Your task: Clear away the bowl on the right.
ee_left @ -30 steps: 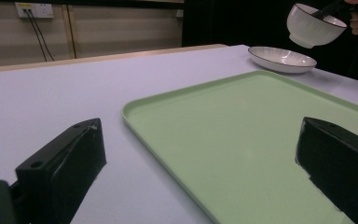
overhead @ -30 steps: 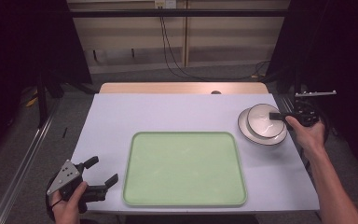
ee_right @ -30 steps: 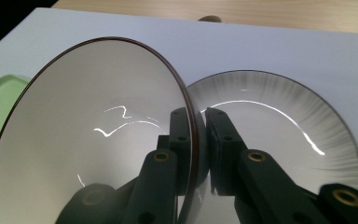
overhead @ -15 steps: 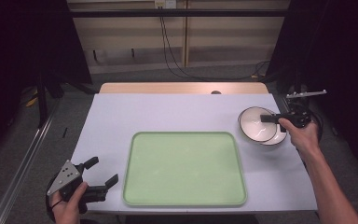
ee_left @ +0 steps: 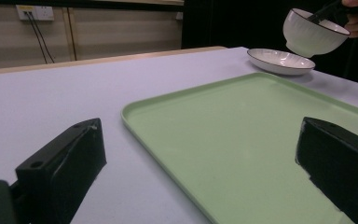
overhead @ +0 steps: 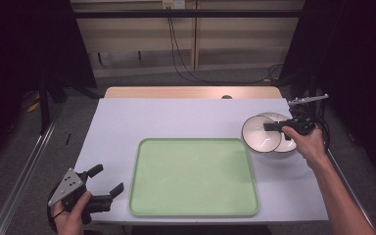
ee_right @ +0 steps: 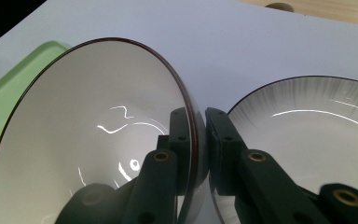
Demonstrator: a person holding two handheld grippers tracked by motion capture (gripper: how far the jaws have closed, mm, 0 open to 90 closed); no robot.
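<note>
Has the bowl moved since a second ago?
Yes. The bowl, pinched by the right tool, has lifted off the plate and shifted left toward the green tray.

A table (overhead: 176, 117) covered with a pale lilac-white sheet is seen, its bare wooden edge exposed along the far side, where a small dark round spot is set in the wood. A light green tray (overhead: 193, 176) with a raised rim and rounded corners is laid flat on the sheet, near the front edge and roughly in the middle. At the right side, just beyond the tray's far right corner, a shallow white plate (overhead: 286, 144) with a dark rim is rested directly on the sheet; from the left gripper view it is seen lying flat, close to the tray but apart from it.
</note>
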